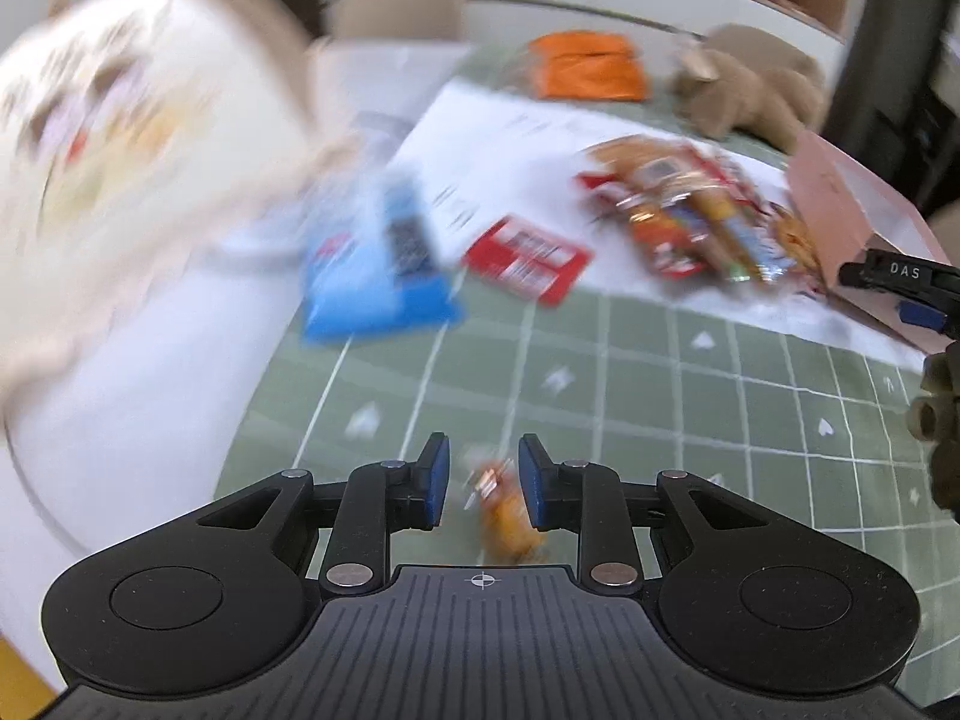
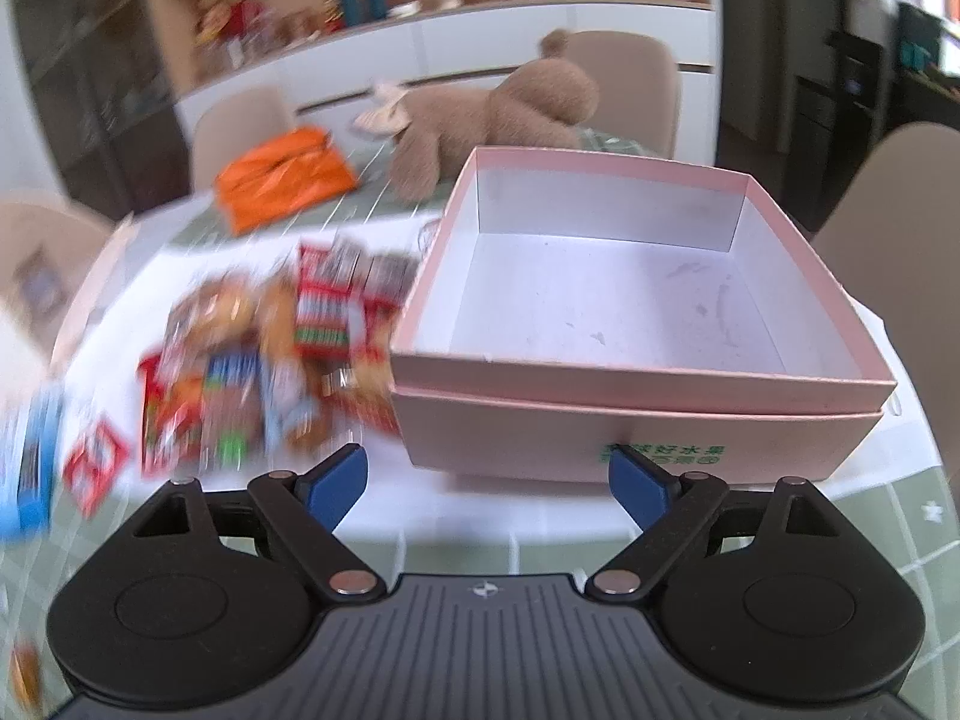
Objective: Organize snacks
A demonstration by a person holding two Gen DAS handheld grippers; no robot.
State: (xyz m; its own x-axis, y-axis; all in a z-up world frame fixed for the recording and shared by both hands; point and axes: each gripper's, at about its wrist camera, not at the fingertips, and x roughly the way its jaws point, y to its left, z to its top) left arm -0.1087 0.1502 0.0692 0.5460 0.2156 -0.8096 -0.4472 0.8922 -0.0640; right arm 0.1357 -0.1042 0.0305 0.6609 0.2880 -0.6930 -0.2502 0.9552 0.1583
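My left gripper [image 1: 484, 444] has its jaws narrow, shut on a small orange snack packet [image 1: 504, 516] that hangs between the blue pads above the green grid mat [image 1: 660, 396]. The view is blurred. Beyond it lie a blue packet [image 1: 372, 276], a red packet [image 1: 528, 258] and a pile of mixed snacks [image 1: 678, 210]. My right gripper [image 2: 486, 462] stands open with nothing between its fingers, just in front of the empty pink box [image 2: 630, 426]. That box sits on its own lid. The snack pile [image 2: 240, 360] lies left of the box.
An orange bag [image 2: 282, 180] and a brown teddy bear [image 2: 498, 114] lie at the table's far side. A white paper sheet [image 1: 510, 120] lies under the snacks. A person's pale printed garment [image 1: 120, 120] fills the left. Beige chairs ring the table.
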